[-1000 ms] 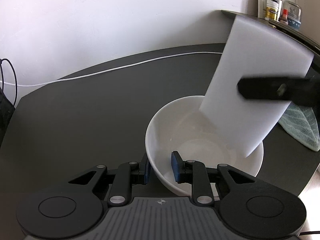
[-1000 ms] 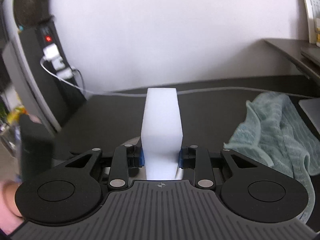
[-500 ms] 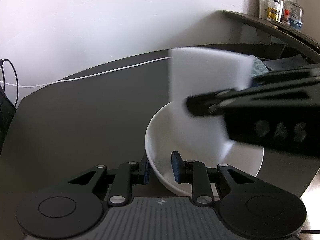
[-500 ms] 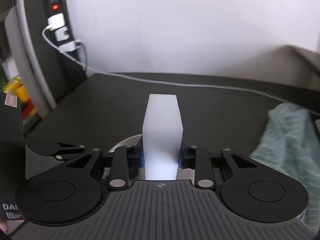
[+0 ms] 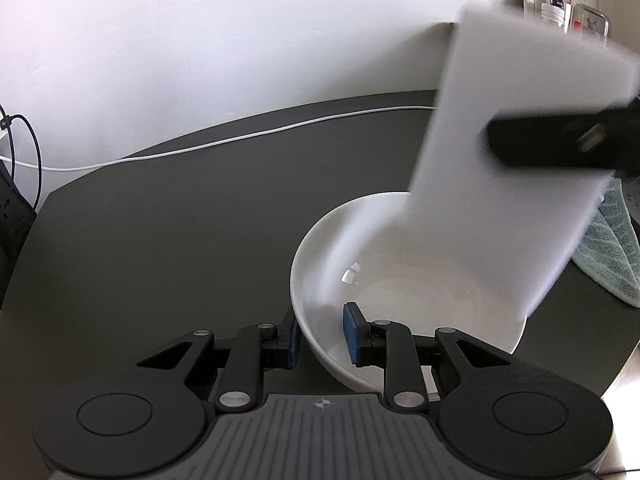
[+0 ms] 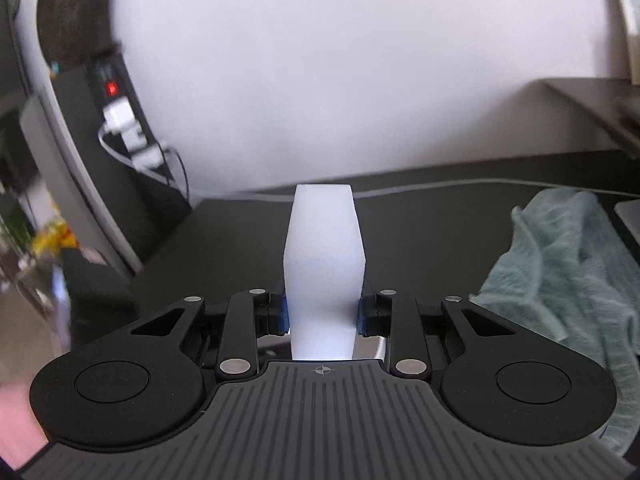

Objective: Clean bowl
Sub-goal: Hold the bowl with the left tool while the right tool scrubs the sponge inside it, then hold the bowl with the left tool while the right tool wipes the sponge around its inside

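**Sponge block meets bowl as the wipe begins**

Left wrist view: the left gripper [image 5: 318,334] pinches the near rim of a white bowl [image 5: 320,280], one blue pad outside the wall and one inside, jaws closed on it. The bowl sits on a dark matte table [image 5: 160,240], near its front right part. Glazed and glossy, it carries a bright highlight low on the inner wall and what looks like a faint film across its base. A white foam sponge [image 5: 500,184], a flat-faced rectangular block, slants down into the bowl from the upper right; a black finger [image 5: 560,144] of the other tool crosses its face. The block is blurred, so whether its lower corner touches the glaze cannot be told. A white cable [image 5: 240,140] runs along the table's far side, and a ribbed teal towel [image 5: 608,256] lies just right of the bowl.

Right wrist view: the right gripper [image 6: 323,314] clamps the sponge, which pinches in at the waist between the pads, a sign of soft, yielding foam. The fluffy towel lies crumpled to the right.

The risks, as judged: a slick rim held by one narrow pinch could twist or slip if the sponge presses hard off-centre, tipping the bowl. The foam could also buckle and skim the residue.
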`<move>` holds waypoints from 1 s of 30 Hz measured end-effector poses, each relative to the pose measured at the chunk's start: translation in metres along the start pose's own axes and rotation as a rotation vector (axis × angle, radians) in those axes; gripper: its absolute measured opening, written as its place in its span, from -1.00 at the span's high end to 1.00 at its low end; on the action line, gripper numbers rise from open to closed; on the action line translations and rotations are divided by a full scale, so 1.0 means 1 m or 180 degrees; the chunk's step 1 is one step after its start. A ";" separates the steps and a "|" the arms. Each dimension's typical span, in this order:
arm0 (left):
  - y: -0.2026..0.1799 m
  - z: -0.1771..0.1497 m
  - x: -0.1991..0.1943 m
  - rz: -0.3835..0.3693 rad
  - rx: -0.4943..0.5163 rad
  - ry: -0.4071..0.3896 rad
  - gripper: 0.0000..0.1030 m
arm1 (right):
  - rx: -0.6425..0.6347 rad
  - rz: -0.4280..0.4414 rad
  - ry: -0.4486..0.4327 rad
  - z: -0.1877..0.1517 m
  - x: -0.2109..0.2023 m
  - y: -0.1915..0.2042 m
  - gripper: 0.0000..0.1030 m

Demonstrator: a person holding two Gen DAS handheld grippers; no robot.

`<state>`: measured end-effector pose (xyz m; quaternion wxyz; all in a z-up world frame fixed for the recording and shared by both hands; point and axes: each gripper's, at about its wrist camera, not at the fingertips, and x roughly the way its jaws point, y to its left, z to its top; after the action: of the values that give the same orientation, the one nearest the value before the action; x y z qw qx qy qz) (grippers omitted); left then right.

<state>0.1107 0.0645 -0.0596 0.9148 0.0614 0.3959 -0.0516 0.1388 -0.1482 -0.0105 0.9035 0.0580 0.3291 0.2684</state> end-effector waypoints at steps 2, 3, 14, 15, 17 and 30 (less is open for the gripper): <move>-0.004 0.002 0.004 0.0001 -0.0006 -0.0002 0.52 | -0.0048 0.0056 0.0205 -0.007 0.019 0.002 0.40; -0.009 0.004 0.007 0.0006 -0.0004 -0.0006 0.52 | -0.0087 0.0040 0.0260 -0.010 0.023 0.003 0.40; -0.019 0.013 0.018 -0.0022 0.0008 -0.0017 0.50 | -0.0382 -0.0472 -0.0176 0.004 -0.015 0.009 0.41; -0.017 0.014 0.021 -0.0015 0.0011 -0.0020 0.50 | -0.0410 -0.0535 -0.0226 0.007 -0.019 0.010 0.41; -0.016 0.012 0.019 -0.0005 0.0013 -0.0023 0.50 | -0.0391 -0.0495 -0.0304 0.012 -0.026 0.007 0.41; -0.023 0.016 0.026 -0.0042 -0.0035 -0.0015 0.50 | -0.0579 -0.0195 0.0238 0.004 0.047 0.030 0.40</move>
<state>0.1360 0.0379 -0.0695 0.9157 0.0536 0.3943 -0.0556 0.1584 -0.0974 -0.0253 0.8999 -0.0444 0.3385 0.2714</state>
